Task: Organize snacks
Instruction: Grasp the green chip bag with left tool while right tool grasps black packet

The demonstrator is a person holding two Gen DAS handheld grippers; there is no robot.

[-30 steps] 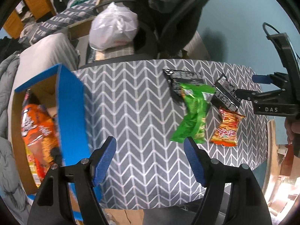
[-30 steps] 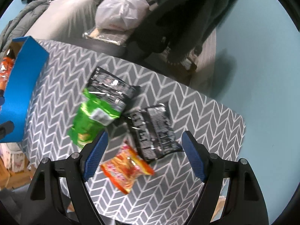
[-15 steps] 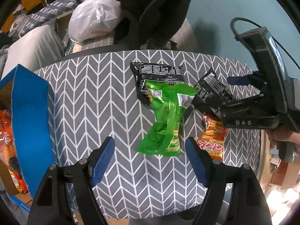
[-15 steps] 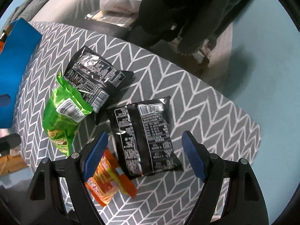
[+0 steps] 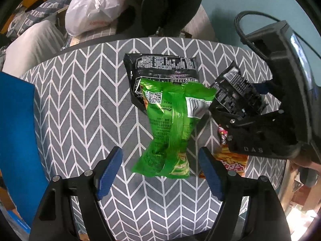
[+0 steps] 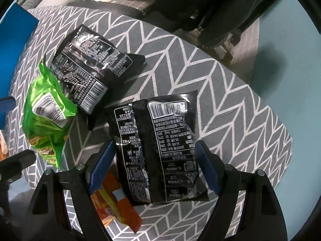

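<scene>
A green snack bag [image 5: 168, 128] lies on the chevron-cloth table [image 5: 80, 104], its top overlapping a black bag [image 5: 160, 68]. My left gripper [image 5: 160, 156] hangs open just above it, the bag's lower end between the blue pads. A second black bag [image 6: 160, 146] lies between the pads of my open right gripper [image 6: 154, 146], which stand at its edges. An orange snack bag [image 6: 114, 206] pokes out under that bag. The green bag [image 6: 46, 120] and the first black bag [image 6: 90, 72] lie to the left. The right gripper's body [image 5: 260, 130] covers part of the second black bag [image 5: 232, 92].
A blue-walled box [image 5: 16, 130] stands at the table's left edge. Behind the table are a white plastic bag [image 5: 94, 14], a pale cushion [image 5: 30, 44] and a dark chair with clothes [image 5: 170, 6]. The table's edge [image 6: 280, 132] drops off to a teal floor on the right.
Both grippers have come down toward the table. The left one moved right, away from the blue box, to over the green bag. The right one now straddles the second black bag.
</scene>
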